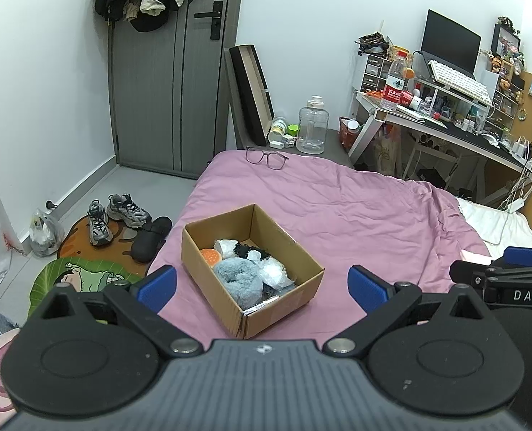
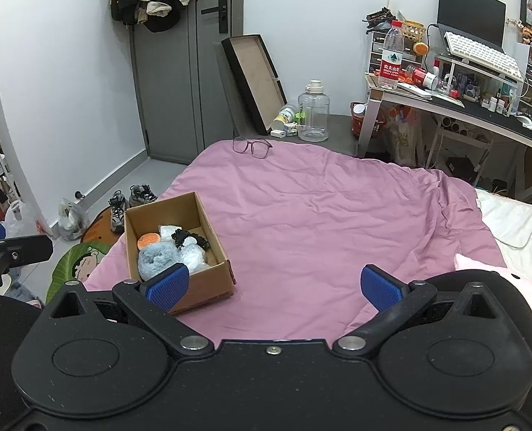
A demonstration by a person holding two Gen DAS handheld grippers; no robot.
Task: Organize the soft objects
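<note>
Judging from how things lie, you are near the end: the cardboard box [image 1: 251, 269] on the pink bedspread [image 1: 356, 208] already holds a small heap of soft things, and the bedspread around it shows nothing else loose but a pair of glasses [image 1: 267, 158] far beyond your fingers.

Your left gripper [image 1: 262, 283] hovers with its fingers [image 1: 157, 284] spread wide and empty, the box sitting just ahead and between them. Your right gripper [image 2: 273, 282] is likewise spread and holds nothing; the box [image 2: 179, 248] lies ahead of its left finger, which covers the near corner.

Inside the box, a fluffy blue-grey piece [image 1: 241, 278] lies nearest your fingers, an orange item [image 1: 209, 255] beyond it to the left, some white pieces and a black lacy one [image 1: 250, 250] behind.

What may be left is the pale pink plush thing [image 2: 510, 280] just outside your right gripper's right finger; it is cut off by the gripper body, so you cannot tell what it is or whether it belongs in the box.

The white pieces are hard to make out, and anything under the top layer is hidden. The bed close beneath both grippers is blocked from sight, so something may still lie there.
</note>
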